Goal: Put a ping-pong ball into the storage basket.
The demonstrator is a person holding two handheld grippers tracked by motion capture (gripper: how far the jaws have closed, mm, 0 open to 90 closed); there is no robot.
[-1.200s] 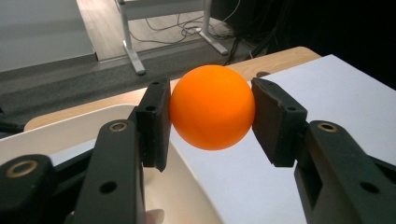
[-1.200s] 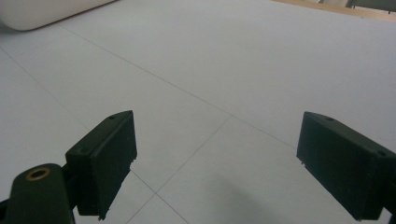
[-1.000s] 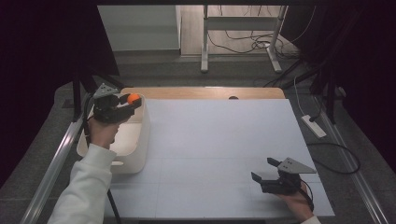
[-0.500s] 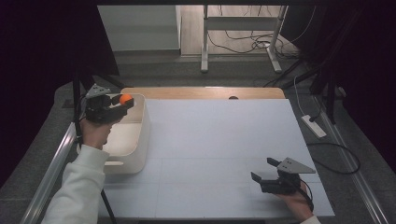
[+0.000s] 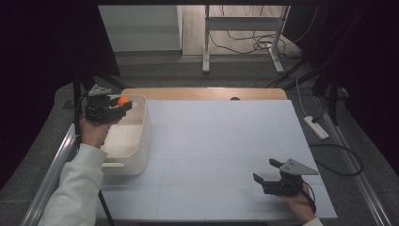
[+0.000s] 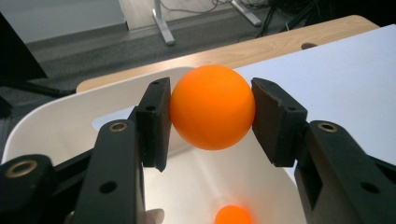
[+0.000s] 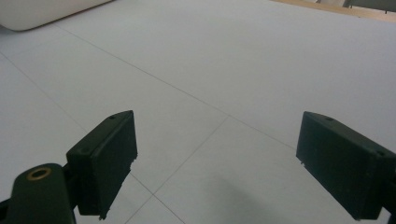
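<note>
**Orange ball clamped over the white bin**

High view: the left gripper [image 5: 123,104] hangs above the far end of the white bin [image 5: 141,136], with the orange ball [image 5: 124,100] between its jaws. The right gripper [image 5: 263,172] rests low over the desk [image 5: 211,136], well apart from the bin, jaws spread.

Left gripper view: both pads press on the orange ball [image 6: 212,107], so the gripper is clamped on it. Below the jaws lies the bin's hollow, with a second orange ball [image 6: 232,215] on its floor.

Right gripper view: the right gripper's [image 7: 215,163] jaws stand wide apart, nothing between them, bare white desk ahead.
</note>
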